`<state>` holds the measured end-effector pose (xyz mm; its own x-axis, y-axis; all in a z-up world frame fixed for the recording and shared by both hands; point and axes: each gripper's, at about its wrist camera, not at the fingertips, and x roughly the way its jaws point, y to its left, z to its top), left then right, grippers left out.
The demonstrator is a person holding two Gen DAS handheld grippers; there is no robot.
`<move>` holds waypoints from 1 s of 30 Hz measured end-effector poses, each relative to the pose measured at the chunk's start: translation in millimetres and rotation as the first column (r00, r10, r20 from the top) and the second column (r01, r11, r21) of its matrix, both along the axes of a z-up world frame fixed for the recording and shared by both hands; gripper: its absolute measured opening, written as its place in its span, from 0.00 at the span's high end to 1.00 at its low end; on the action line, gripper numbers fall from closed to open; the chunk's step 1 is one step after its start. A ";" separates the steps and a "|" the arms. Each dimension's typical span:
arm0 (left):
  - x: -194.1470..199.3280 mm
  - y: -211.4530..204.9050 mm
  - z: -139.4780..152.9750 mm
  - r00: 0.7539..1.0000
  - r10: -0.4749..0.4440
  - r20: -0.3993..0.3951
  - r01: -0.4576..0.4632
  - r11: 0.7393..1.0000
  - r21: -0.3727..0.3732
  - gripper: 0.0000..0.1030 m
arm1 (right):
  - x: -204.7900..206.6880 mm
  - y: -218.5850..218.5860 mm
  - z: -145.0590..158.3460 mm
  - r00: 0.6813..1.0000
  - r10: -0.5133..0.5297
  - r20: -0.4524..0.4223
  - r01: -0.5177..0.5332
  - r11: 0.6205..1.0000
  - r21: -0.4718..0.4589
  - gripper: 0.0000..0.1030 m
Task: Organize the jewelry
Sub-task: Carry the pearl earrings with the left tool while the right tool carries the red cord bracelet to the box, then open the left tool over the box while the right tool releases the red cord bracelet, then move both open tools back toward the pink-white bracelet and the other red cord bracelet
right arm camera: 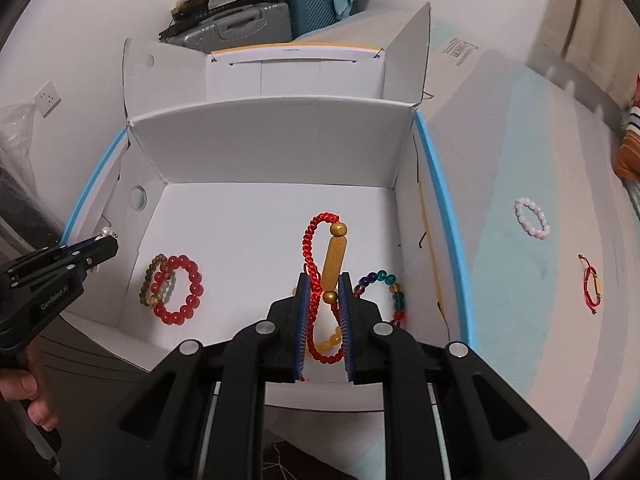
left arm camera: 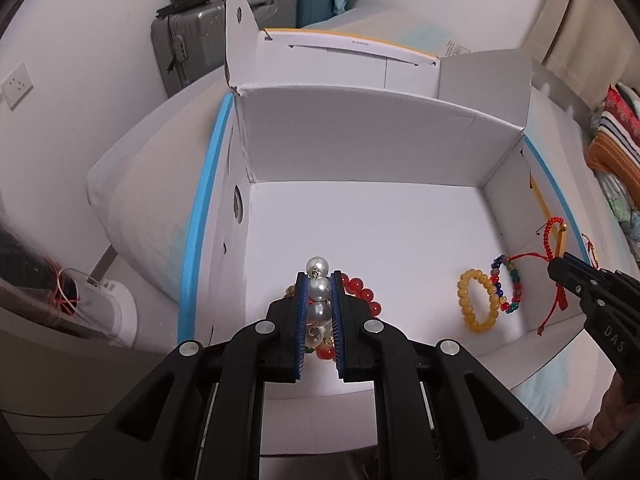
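A white cardboard box [left arm camera: 360, 140] [right arm camera: 272, 140] lies open on the bed. My left gripper [left arm camera: 320, 280] is shut on a pearl bracelet [left arm camera: 320, 288] above the box's left side, over a red bead bracelet [left arm camera: 366, 294] [right arm camera: 188, 280] and a brown one [right arm camera: 154, 276]. My right gripper [right arm camera: 325, 280] is shut on a red cord bracelet with a gold tube bead [right arm camera: 336, 260] above the box's right side. A yellow bead bracelet [left arm camera: 478, 300] and a multicolour bead bracelet [left arm camera: 510, 288] [right arm camera: 390, 284] lie on the box floor.
A pink-white bead bracelet [right arm camera: 532, 218] and a small red cord bracelet [right arm camera: 592, 284] lie on the bed right of the box. Suitcases [left arm camera: 192, 48] stand behind. The box's flaps [left arm camera: 238, 12] stand up at the back. Folded clothes [left arm camera: 616, 136] lie at the far right.
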<state>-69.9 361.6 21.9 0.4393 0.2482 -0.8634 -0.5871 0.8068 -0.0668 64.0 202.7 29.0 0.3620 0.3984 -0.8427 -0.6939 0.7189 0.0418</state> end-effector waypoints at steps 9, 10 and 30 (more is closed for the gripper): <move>1.5 -3.4 -1.1 1.000 -0.005 0.006 0.005 1.000 -0.008 0.88 | 0.9 -1.0 -2.3 1.000 -0.015 -0.009 0.015 1.000 0.005 0.74; 1.5 -3.5 -0.3 1.000 -0.005 0.007 0.005 1.000 -0.008 0.88 | 0.7 -2.7 -0.5 1.000 -0.019 -0.007 0.019 1.000 0.010 0.70; 12.0 -42.1 43.2 0.997 -0.027 0.073 0.016 0.989 0.144 0.06 | 2.1 -52.7 48.6 0.993 -0.075 0.087 0.060 0.986 0.158 0.07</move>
<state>-57.9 319.5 65.2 0.5078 0.3567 -0.7842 -0.5673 0.8235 0.0073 66.1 150.0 77.6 0.4658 0.4938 -0.7343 -0.6500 0.7540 0.0948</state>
